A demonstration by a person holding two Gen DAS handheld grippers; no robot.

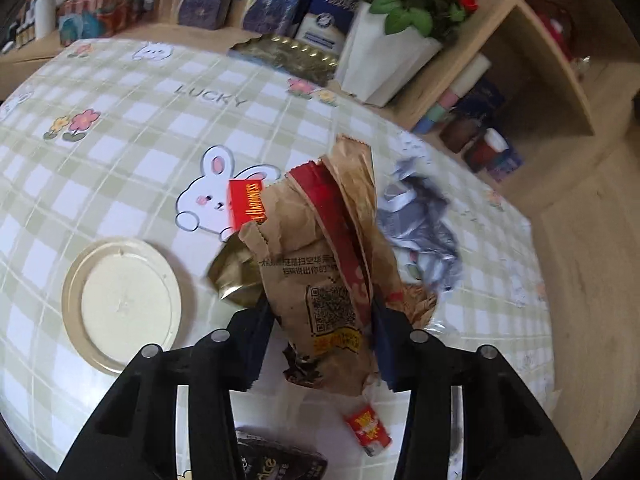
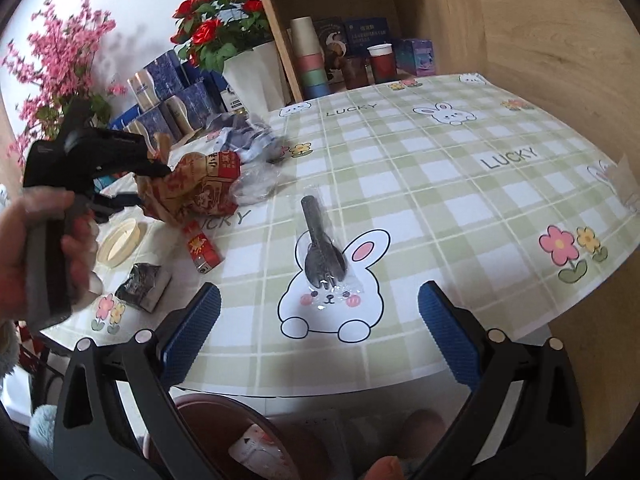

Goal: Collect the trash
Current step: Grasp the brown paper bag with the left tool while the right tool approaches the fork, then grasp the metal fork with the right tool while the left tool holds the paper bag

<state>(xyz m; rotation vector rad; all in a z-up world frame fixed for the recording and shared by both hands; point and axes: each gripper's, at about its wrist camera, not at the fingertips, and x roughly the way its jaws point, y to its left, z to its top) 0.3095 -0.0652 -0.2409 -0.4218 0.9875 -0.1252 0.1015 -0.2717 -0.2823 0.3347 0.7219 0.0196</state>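
Where crumpled between left gripper (image 1: 320, 320) fingers: brown paper bag (image 1: 320, 248), clamped, base hidden. Right gripper (image 2: 320, 312): spread wide, empty, above wrapped black fork (image 2: 320, 248). Bin (image 2: 224, 424) below table edge: partly cut off.

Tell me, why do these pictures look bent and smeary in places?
Left wrist view: the fisheye lens bows the table; the gripped paper bag and silver wrapper are motion-blurred. Right wrist view: same bowing, the wrapped fork fairly sharp, the left gripper smeared.
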